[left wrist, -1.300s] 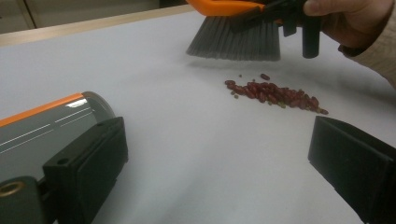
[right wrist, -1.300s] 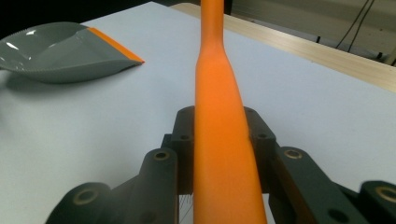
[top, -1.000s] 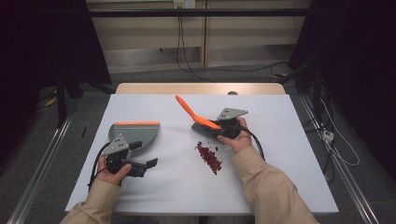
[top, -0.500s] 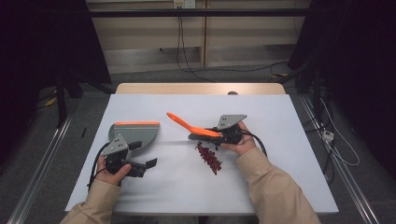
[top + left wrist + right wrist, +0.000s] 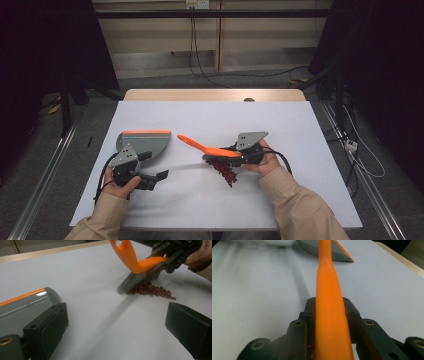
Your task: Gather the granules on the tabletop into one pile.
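Orange brush — handle pointing left, toward dustpan

Dustpan is lying on the table, left of centre, just beyond the left gripper. Brush is sitting clamped in the right gripper, right of centre, its handle pointing toward the dustpan. Debris pile is lying beneath the brush, trailing toward the near edge.

A white-topped table stands on grey floor before dark curtains.
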The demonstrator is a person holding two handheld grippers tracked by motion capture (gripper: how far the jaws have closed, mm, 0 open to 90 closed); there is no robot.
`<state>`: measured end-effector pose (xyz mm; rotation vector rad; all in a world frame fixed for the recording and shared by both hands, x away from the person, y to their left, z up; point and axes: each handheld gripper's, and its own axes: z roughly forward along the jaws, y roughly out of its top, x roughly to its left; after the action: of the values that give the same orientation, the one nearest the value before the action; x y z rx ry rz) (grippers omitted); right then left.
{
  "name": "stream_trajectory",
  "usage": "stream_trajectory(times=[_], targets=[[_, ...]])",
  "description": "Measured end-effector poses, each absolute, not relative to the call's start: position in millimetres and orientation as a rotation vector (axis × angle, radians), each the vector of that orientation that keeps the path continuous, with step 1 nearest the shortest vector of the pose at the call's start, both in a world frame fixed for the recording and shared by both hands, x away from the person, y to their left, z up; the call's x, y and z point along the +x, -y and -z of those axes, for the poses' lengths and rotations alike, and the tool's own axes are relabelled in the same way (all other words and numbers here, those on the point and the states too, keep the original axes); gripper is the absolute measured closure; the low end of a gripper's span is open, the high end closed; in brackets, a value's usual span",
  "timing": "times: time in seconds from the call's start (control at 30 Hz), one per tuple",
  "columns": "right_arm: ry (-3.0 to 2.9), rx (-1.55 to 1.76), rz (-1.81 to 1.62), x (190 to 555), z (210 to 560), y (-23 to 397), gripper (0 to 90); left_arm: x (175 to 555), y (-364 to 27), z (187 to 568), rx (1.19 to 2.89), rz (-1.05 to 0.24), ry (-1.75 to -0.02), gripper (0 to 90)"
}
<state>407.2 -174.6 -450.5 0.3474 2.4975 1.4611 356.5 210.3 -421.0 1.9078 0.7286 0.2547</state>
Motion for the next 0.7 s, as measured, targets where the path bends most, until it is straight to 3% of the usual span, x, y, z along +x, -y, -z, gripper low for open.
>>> stream_trajectory(times=[0.33,0.7], targets=[[-2.475,0.360,-1.492,396.8,450.8,173.3,71.4,356.6,-208.7,421.8,1.914,-0.253,-0.727,4.7],[-2.414,0.445,-1.511,408.7,448.4,174.6,71.3,356.8,-208.7,422.0,1.913,-0.251,-0.726,4.7]])
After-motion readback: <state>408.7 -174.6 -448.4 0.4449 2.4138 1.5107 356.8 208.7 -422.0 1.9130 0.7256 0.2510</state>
